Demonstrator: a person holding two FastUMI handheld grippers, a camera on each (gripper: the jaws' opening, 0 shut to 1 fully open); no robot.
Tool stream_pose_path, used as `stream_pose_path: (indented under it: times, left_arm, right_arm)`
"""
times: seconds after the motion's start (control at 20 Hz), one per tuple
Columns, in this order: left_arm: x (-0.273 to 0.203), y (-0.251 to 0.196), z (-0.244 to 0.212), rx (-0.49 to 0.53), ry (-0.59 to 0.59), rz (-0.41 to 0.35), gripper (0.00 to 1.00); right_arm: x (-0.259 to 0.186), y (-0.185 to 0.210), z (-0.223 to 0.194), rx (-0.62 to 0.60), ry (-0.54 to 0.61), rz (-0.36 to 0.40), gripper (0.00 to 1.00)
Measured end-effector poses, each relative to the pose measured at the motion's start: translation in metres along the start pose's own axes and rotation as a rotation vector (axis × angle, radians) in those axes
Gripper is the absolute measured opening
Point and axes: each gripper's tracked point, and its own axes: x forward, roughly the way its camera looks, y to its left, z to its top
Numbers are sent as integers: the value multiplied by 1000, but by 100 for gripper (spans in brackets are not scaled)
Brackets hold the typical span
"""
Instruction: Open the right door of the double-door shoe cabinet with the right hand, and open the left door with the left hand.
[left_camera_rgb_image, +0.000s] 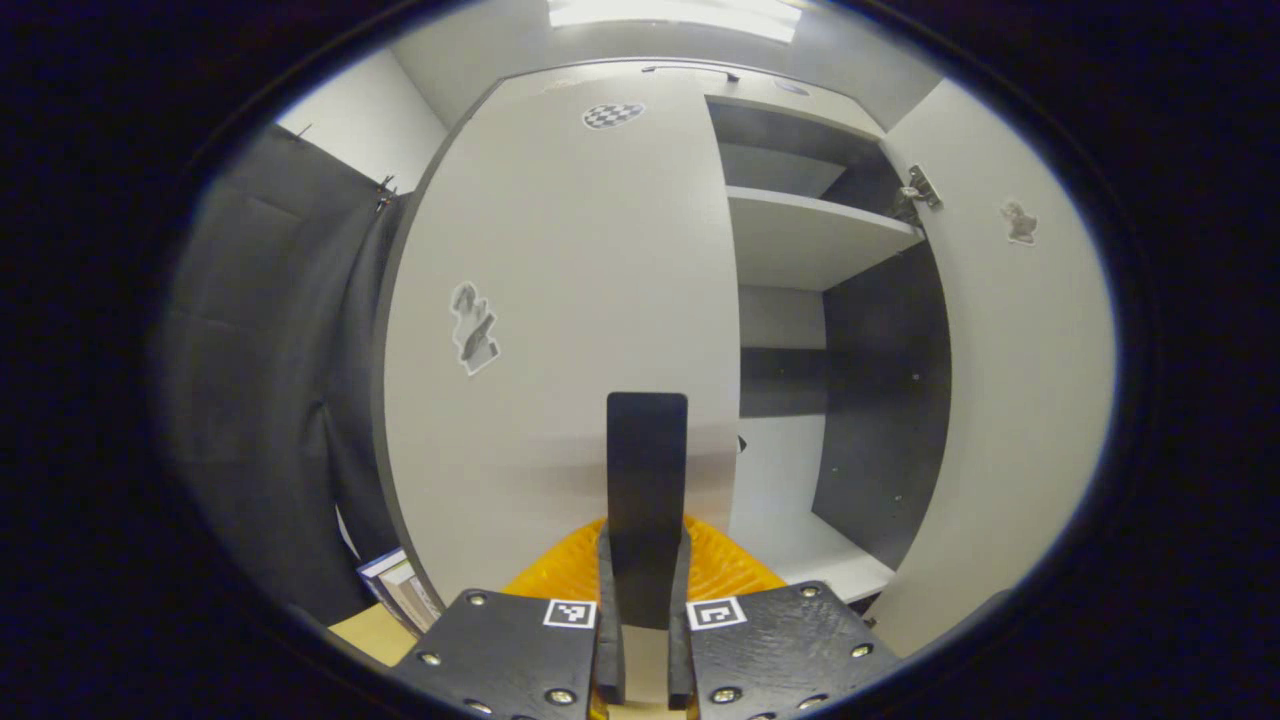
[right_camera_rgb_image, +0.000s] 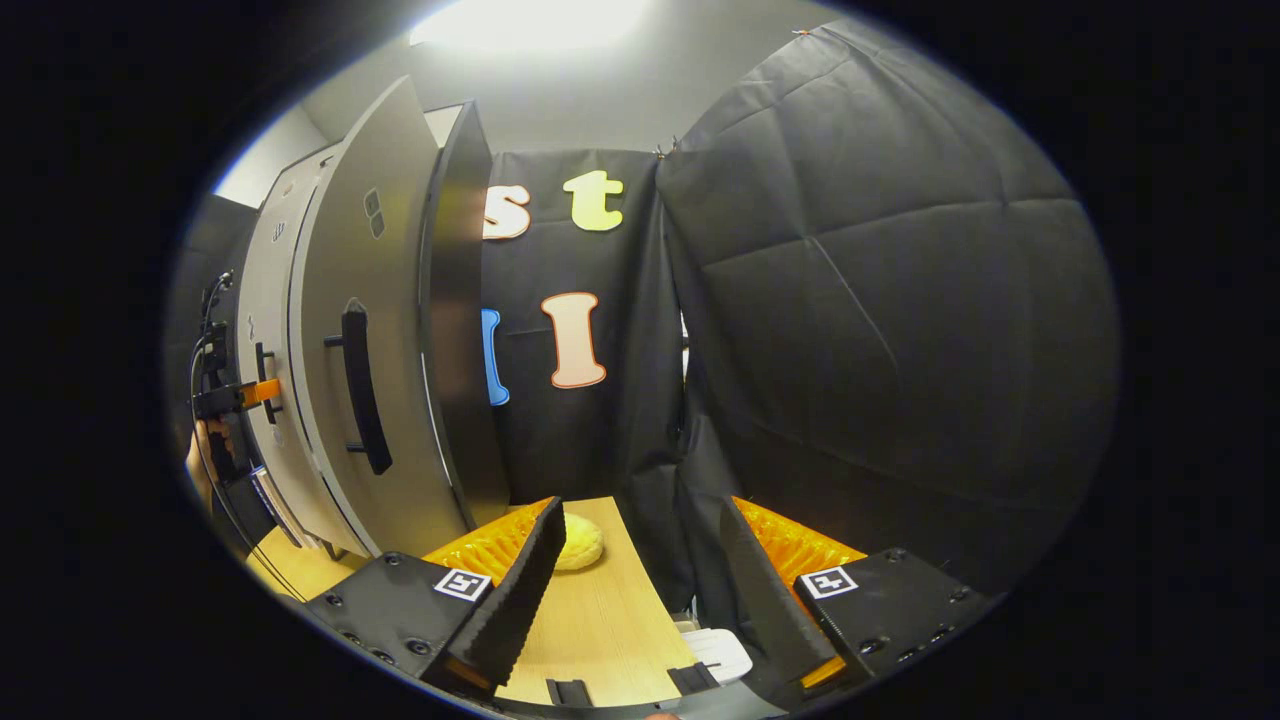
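Observation:
In the left gripper view the cabinet's pale left door (left_camera_rgb_image: 560, 300) stands closed. Its black upright handle (left_camera_rgb_image: 646, 450) sits between my fingers, and my left gripper (left_camera_rgb_image: 645, 545) is shut on it. The right door (left_camera_rgb_image: 1020, 400) is swung open, so shelves (left_camera_rgb_image: 810, 235) and the dark interior show. In the right gripper view my right gripper (right_camera_rgb_image: 640, 515) is open and holds nothing, a little way right of the open right door (right_camera_rgb_image: 385, 260) and its black handle (right_camera_rgb_image: 360, 390). Farther left, the left gripper (right_camera_rgb_image: 235, 395) and a hand are at the left door's handle (right_camera_rgb_image: 262, 375).
A wooden table top (right_camera_rgb_image: 590, 620) lies below the right gripper, with a yellow lump (right_camera_rgb_image: 580, 545) near the cabinet's foot. Black cloth walls (right_camera_rgb_image: 880, 330) close in the right side and back. Books (left_camera_rgb_image: 395, 585) lean at the cabinet's lower left.

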Motion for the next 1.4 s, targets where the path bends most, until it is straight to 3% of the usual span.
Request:
stream_pose_path:
  times: [0.3, 0.35, 0.4, 0.55, 0.6, 0.65, 0.95, 1.0, 1.1, 1.4]
  left_arm:
    - [-17, 11, -1, 12, 20, 33, 19]
    - [-19, 13, 0, 9, 18, 29, 14]
    - [-25, 15, -1, 7, 20, 26, 17]
    - [-27, 16, -1, 8, 21, 19, 14]
    - [-29, 18, -1, 9, 20, 13, 17]
    - [-33, 21, -2, 9, 22, 1, 16]
    - [-51, 40, -5, -13, 22, -66, 14]
    - [-55, 43, -6, -16, 22, -72, 14]
    - [-60, 49, -5, -16, 23, -83, 14]
    - [-72, 70, -4, -16, 17, -108, 13]
  right_arm:
    - [-2, 3, 0, 6, -4, 63, 96]
    - [-2, 5, -1, 8, -4, 68, 96]
    - [-3, 6, -3, 10, -1, 71, 92]
    - [-7, 13, -3, 15, 0, 68, 96]
    - [-9, 18, -4, 17, -1, 68, 92]
    - [-10, 23, -5, 16, 1, 66, 96]
    - [-25, 60, -8, 2, 6, 42, 96]
    - [-29, 64, -7, -5, 1, 34, 92]
    - [-38, 76, -6, -10, -3, 28, 96]
    - [-59, 110, -8, -6, 3, 33, 96]
